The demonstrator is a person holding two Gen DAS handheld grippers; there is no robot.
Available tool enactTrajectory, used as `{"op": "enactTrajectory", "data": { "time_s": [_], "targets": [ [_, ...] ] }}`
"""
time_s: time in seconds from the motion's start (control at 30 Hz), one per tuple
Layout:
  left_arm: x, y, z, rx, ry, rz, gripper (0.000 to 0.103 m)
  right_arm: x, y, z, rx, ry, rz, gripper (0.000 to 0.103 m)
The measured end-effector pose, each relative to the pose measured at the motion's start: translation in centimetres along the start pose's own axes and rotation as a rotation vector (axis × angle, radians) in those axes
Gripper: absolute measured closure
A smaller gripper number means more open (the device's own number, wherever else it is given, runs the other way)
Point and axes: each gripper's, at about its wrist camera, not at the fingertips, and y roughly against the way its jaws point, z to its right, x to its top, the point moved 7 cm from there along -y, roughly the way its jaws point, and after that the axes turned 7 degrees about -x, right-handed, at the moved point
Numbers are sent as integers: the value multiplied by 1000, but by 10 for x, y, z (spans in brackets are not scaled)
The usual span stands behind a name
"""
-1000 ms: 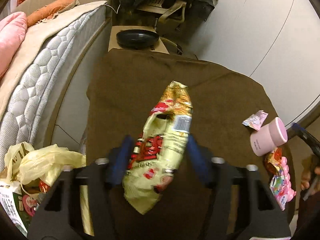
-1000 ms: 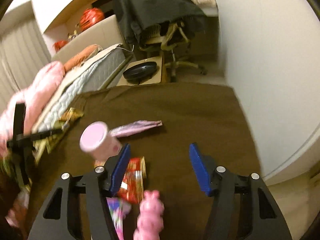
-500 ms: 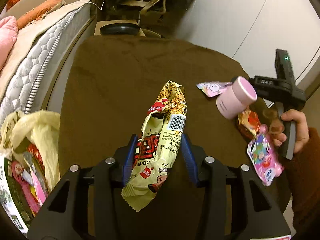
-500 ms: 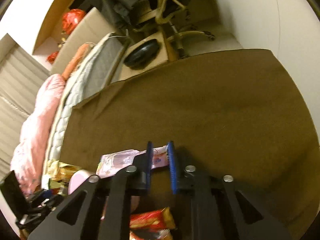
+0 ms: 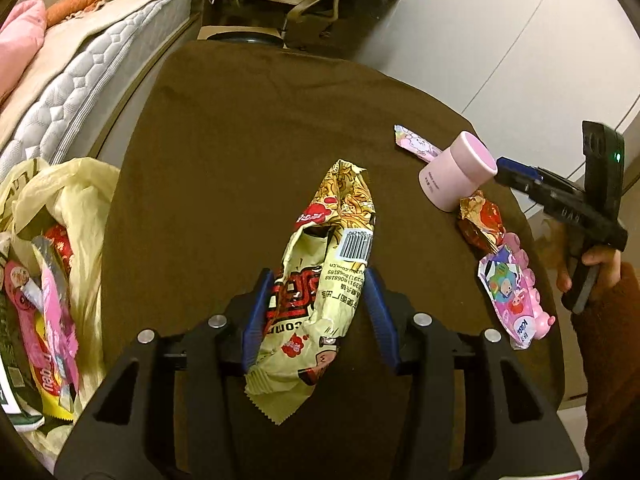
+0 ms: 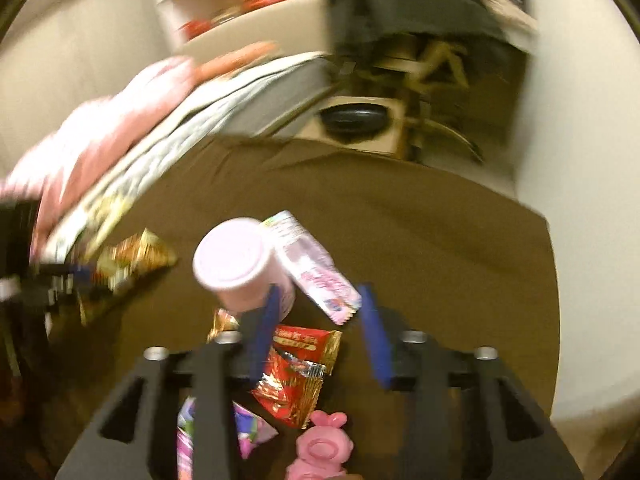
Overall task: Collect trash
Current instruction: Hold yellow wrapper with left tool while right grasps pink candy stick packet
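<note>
My left gripper point(image 5: 320, 312) is shut on a crumpled yellow snack bag point(image 5: 324, 280) and holds it over the brown table point(image 5: 248, 128). In the right wrist view, which is blurred, my right gripper point(image 6: 320, 328) is open above a red-gold wrapper point(image 6: 298, 376); a pink-white wrapper point(image 6: 312, 268) and a pink cup point(image 6: 240, 268) lie just beyond its fingertips. In the left wrist view the right gripper's tips point(image 5: 508, 170) sit by the pink cup point(image 5: 456, 176), with the pink-white wrapper point(image 5: 416, 146) and red-gold wrapper point(image 5: 480, 224) nearby.
A yellow plastic bag point(image 5: 52, 248) holding several wrappers hangs at the table's left side. A pink toy pack point(image 5: 516, 296) lies at the right edge. A mattress point(image 5: 80, 80) runs along the left. A chair and box stand behind the table.
The right gripper has opened and pulled back and up; the pink-white wrapper it was closed around now lies free beyond the tips. The left gripper still holds the snack bag, shifted slightly.
</note>
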Motion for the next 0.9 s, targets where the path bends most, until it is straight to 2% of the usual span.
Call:
{"op": "enactTrajectory", "data": {
  "time_s": [0.13, 0.27, 0.33, 0.43, 0.5, 0.57, 0.77, 0.9],
  "targets": [
    [-2, 2, -2, 20, -2, -1, 56, -1, -21, 5, 1, 135, -41, 61],
    [-3, 2, 0, 23, -13, -8, 53, 2, -50, 17, 11, 127, -96, 61],
    [-3, 1, 2, 16, -23, -14, 49, 1, -55, 14, 52, 122, -90, 61],
    [-3, 2, 5, 12, -40, -16, 47, -2, -54, 0, 109, 117, -82, 70],
    [-2, 3, 8, 10, -52, -10, 44, -5, -51, -7, 91, 120, -86, 83],
    [-1, 5, 10, 7, -55, -3, 44, -9, -45, -8, 65, 77, -97, 89],
    [2, 14, 9, 8, -53, 22, 44, -32, -2, 23, -73, -177, -76, 89],
    [3, 18, 12, 1, -63, 32, 44, -47, 39, 19, -137, -213, -38, 89]
  ]
}}
